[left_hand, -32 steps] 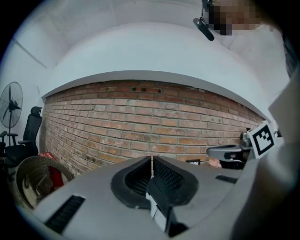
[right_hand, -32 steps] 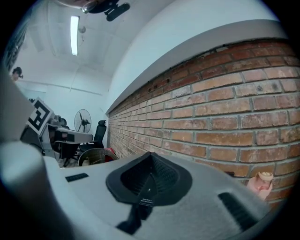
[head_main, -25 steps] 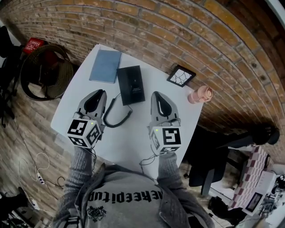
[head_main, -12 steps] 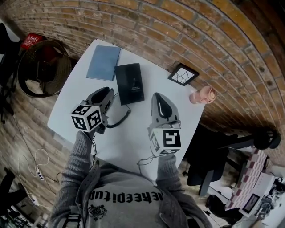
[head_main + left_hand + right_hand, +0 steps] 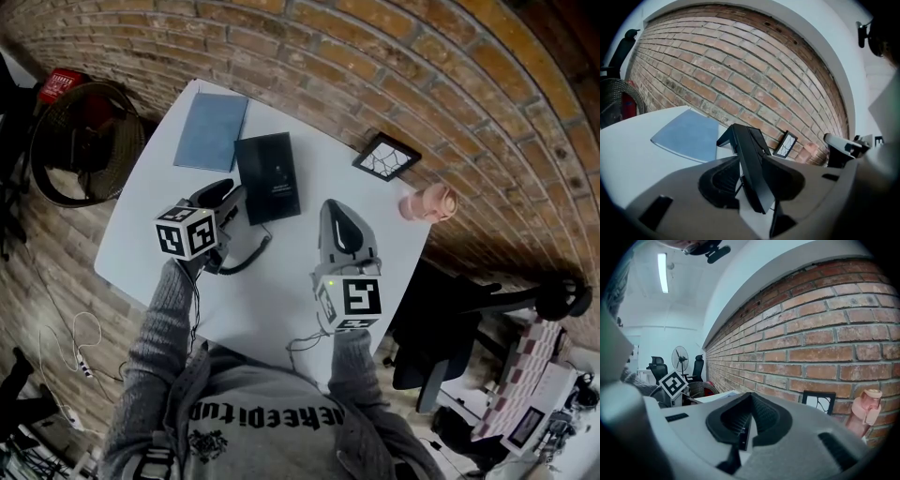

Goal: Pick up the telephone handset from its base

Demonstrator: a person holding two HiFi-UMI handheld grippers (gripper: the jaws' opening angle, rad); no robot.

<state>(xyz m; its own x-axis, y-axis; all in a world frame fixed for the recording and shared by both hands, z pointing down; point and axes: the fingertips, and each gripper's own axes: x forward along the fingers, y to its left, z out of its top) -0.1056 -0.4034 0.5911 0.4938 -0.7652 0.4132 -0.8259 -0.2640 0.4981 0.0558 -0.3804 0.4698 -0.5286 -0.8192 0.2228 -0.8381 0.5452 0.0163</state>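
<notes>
The black telephone (image 5: 269,173), handset lying on its base, rests flat on the white table (image 5: 281,291), with its cord (image 5: 246,261) curling toward me. My left gripper (image 5: 223,192) is rolled on its side at the phone's near left edge. In the left gripper view the dark slab of the phone (image 5: 752,173) stands between the pads (image 5: 719,180), and the jaws are opening and do not grip it. My right gripper (image 5: 337,208) hovers to the right of the phone, shut and holding nothing (image 5: 750,397).
A blue notebook (image 5: 211,131) lies left of the phone. A small black picture frame (image 5: 386,157) and a pink bottle (image 5: 427,202) stand by the brick wall. A wicker basket (image 5: 80,141) sits off the table's left side, a black chair (image 5: 450,337) to the right.
My left gripper has moved toward the phone, dropped lower and rolled onto its side, and its jaws have gone from shut to apart around the phone's edge. The right gripper has sunk slightly.
</notes>
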